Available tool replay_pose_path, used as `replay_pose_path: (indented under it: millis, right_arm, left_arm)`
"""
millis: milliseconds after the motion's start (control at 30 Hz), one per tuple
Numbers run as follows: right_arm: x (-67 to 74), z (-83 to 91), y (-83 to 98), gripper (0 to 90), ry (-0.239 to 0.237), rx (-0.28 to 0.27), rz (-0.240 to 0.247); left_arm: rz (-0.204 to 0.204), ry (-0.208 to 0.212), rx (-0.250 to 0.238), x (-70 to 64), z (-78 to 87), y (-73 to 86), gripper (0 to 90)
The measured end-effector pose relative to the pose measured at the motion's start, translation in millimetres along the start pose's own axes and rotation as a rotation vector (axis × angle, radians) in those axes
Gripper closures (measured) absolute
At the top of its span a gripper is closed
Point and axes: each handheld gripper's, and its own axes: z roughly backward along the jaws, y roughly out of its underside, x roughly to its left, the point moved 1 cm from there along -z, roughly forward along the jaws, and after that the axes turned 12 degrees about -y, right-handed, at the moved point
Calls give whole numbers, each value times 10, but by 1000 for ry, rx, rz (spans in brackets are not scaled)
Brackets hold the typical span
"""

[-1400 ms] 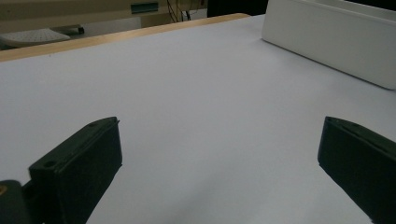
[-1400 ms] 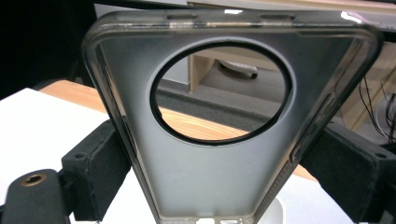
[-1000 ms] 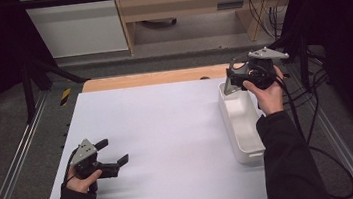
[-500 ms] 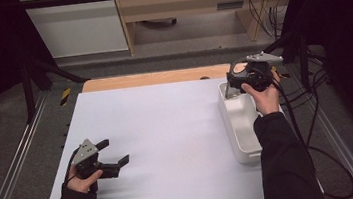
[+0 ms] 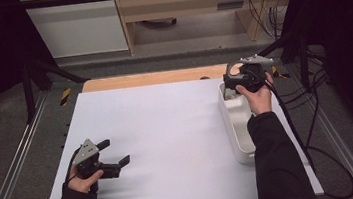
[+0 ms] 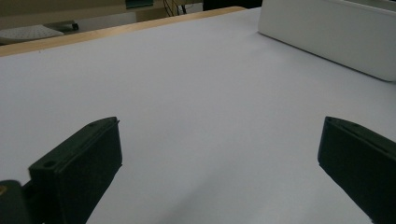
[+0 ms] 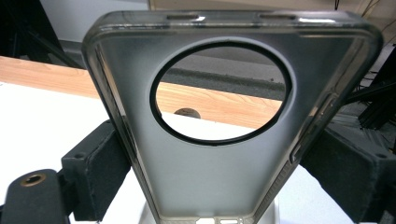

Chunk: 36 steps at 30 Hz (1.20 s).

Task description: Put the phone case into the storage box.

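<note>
The phone case [image 7: 205, 140] stands upright, clamped by its side edges in the right gripper [image 5: 240, 78], lifted over the far end of the white bin [image 5: 232, 132]. The grip looks narrow, perhaps slippery, so carry it level and slowly toward the open table [image 5: 167, 125]. The left gripper [image 5: 110, 155] rests spread and empty; bring it in to steady the case.

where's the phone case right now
The clear phone case is clamped upright between the jaws of the right gripper, held above the far end of the white tray at the table's right side.
</note>
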Motion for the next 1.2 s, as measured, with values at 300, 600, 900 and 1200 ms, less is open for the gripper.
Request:
replay_pose_path:
  millis: [300, 600, 900, 1200]
  right_arm:
    - [-38, -146, 116, 115, 27, 26, -16]
    - [-49, -249, 186, 115, 31, 37, -31]
    - [-92, -318, 262, 115, 42, 43, -48]
    - [-85, -393, 304, 114, 56, 50, -39]
  left_arm:
    - [-1, 2, 4, 0, -9, 6, 0]
    - [-5, 4, 11, -2, -22, 17, 0]
    - [-8, 6, 18, -8, -36, 26, 0]
    - [-12, 5, 20, -9, -41, 31, 0]
